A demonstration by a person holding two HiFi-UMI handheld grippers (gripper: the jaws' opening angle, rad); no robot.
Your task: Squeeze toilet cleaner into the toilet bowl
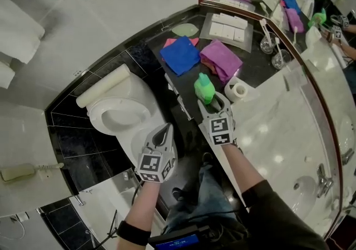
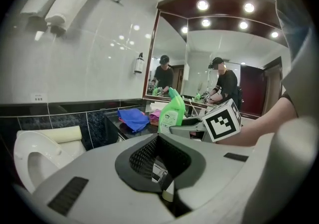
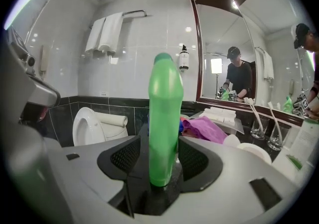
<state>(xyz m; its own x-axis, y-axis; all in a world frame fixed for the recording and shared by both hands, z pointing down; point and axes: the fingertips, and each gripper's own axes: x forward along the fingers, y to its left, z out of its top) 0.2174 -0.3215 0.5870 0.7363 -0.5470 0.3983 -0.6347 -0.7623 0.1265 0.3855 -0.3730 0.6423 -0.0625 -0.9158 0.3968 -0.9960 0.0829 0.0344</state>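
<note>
Although the toilet (image 1: 97, 118) stands at the left with its lid raised and its bowl free, I see no cleaner inside it, so I judge that the task is only at its beginning. To the right of the toilet runs the dark counter (image 1: 181, 85), and the green bottle (image 1: 204, 85) of cleaner stands upright on it, just in front of the blue and purple cloths (image 1: 181, 54).

The right gripper (image 1: 212, 101) is at the bottle. Its jaws are about half open and the bottle is between them, but a narrow gap shows at one pad, so I think it is not yet gripped. The left gripper (image 1: 164, 128) hangs near the toilet, with its jaws fully together and nothing in them.

What is left, in my judgement, is nearly everything: to close on the bottle, lift it, carry it across to the bowl, tip the neck downward and squeeze. Whether the cap is open I cannot tell.
</note>
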